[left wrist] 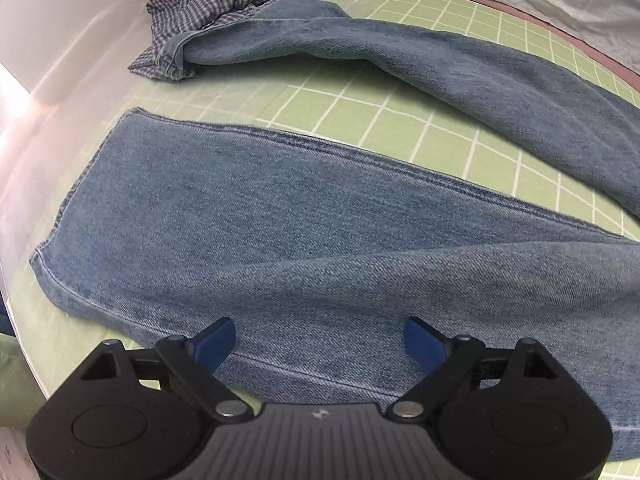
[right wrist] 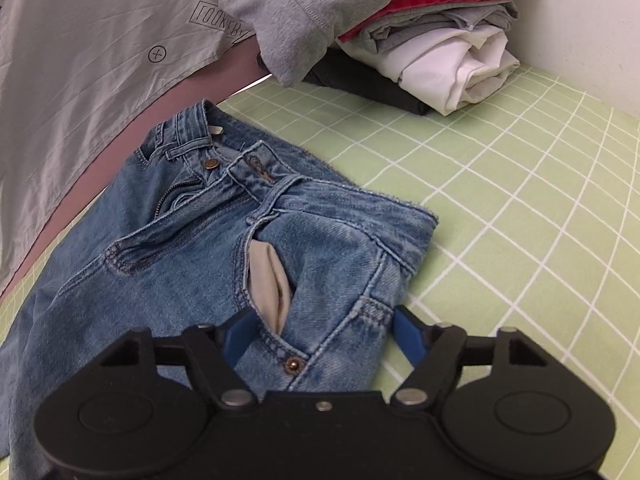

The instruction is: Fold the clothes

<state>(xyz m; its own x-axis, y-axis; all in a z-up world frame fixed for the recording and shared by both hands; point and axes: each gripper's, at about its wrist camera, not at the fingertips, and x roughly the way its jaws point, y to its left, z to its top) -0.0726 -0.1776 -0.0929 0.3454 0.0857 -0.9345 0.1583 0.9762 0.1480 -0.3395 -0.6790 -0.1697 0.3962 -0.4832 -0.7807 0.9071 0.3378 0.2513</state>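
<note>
A pair of blue jeans lies spread on a green checked sheet. In the left wrist view the near leg point(left wrist: 280, 240) lies flat with its hem at the left; the far leg point(left wrist: 460, 64) runs along the back. My left gripper point(left wrist: 319, 338) is open, just above the near leg's lower edge. In the right wrist view the waistband point(right wrist: 240, 172), unbuttoned fly and a gaping front pocket point(right wrist: 272, 280) show. My right gripper point(right wrist: 322, 330) is open, its fingers either side of the hip corner of the jeans point(right wrist: 340, 320).
A crumpled checked shirt point(left wrist: 240, 4) lies at the far leg's hem. A stack of folded clothes point(right wrist: 432, 44) with a grey sweatshirt point(right wrist: 320, 8) draped over it stands at the back right against a white wall. Grey bedding point(right wrist: 88, 72) lies at the left.
</note>
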